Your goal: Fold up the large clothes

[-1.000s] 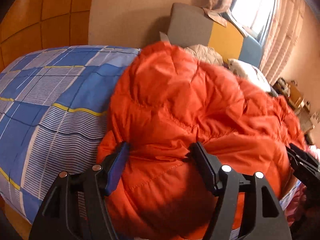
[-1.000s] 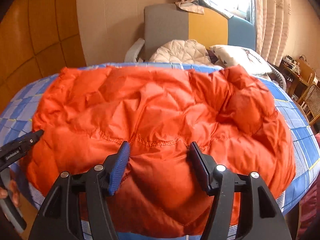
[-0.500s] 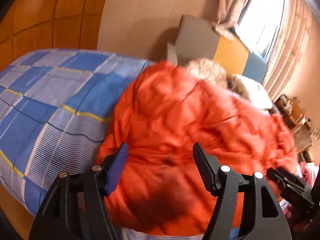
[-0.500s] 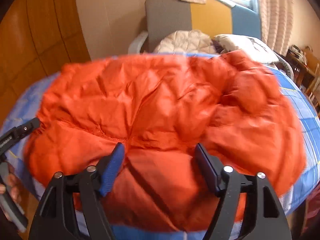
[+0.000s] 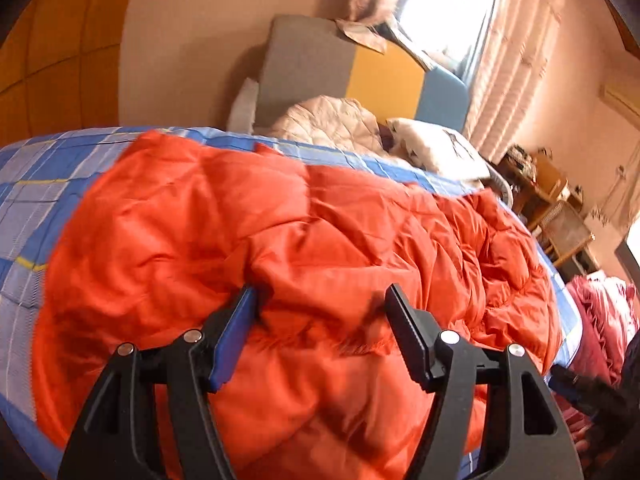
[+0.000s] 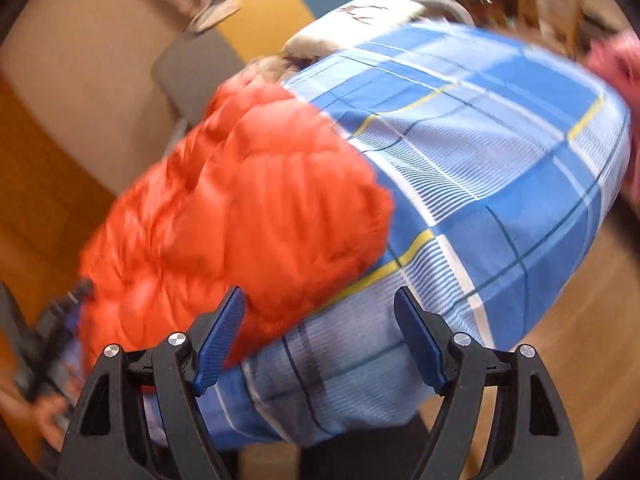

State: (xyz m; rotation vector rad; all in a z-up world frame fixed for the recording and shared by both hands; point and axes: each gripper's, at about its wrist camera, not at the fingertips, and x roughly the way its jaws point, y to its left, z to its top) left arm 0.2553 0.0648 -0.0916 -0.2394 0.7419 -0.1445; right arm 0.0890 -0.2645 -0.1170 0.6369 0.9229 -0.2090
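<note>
An orange puffer jacket (image 5: 304, 264) lies crumpled on a table under a blue checked cloth (image 5: 40, 192). My left gripper (image 5: 320, 316) is open, its fingers apart over the jacket's near edge, nothing clamped. In the blurred right wrist view the jacket (image 6: 248, 208) fills the left half and the blue cloth (image 6: 500, 168) the right. My right gripper (image 6: 320, 320) is open and empty, over the jacket's right edge and the cloth. The right gripper's tip (image 5: 576, 388) shows at the lower right of the left wrist view; the left gripper (image 6: 48, 332) shows at the left of the right wrist view.
Behind the table stands a grey, yellow and blue chair (image 5: 360, 72) with a cream quilted garment (image 5: 332, 124) and a white pillow (image 5: 436, 148). A pink garment (image 5: 604, 312) lies at the right. Wooden furniture (image 5: 552, 200) stands by the curtained window. Wooden floor (image 6: 580, 340) shows right of the table.
The right gripper has swung right and tilted, so its view now takes in the jacket's right edge and bare cloth. The left gripper's view has turned right along the jacket. Both stay open.
</note>
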